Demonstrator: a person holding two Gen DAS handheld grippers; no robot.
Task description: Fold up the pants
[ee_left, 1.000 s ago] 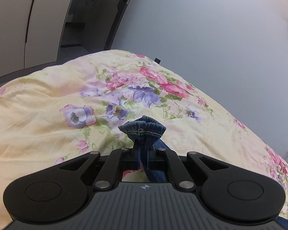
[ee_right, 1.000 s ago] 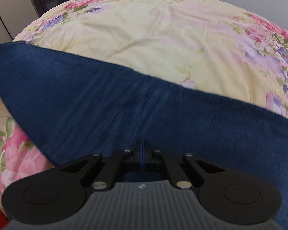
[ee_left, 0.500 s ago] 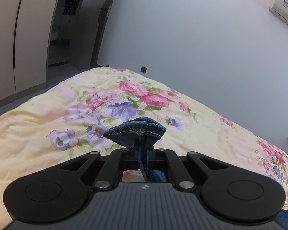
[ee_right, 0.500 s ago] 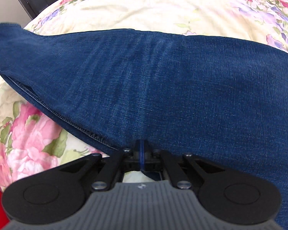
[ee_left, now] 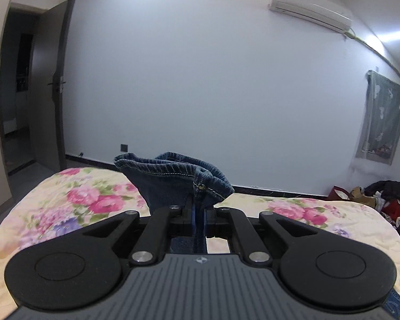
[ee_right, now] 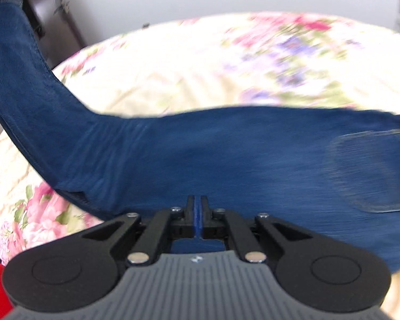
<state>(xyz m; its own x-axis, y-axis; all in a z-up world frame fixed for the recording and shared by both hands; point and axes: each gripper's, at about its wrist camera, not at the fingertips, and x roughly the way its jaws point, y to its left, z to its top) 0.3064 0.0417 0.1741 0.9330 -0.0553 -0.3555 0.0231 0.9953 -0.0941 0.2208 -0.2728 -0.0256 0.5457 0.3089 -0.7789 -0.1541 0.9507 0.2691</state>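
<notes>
Left gripper [ee_left: 199, 213] fingers pinched tight on jeans [ee_right: 226, 160] hem, centre frame; right gripper [ee_right: 197, 210] clamps mid-leg. Carry both level, keeping denim taut over bed [ee_right: 186, 66].

Left wrist view level toward wall [ee_left: 200, 80], right wrist view close above bedspread [ee_right: 200, 61]

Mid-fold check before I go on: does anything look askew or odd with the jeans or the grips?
Nothing stands out. Left gripper pinches the bunched hem; right gripper pinches the jeans, which drape over the quilt. Right view is blurred.

Pants [ee_right: 226, 160] span ahead; floral bedspread [ee_right: 186, 74] beyond unobstructed.
</notes>
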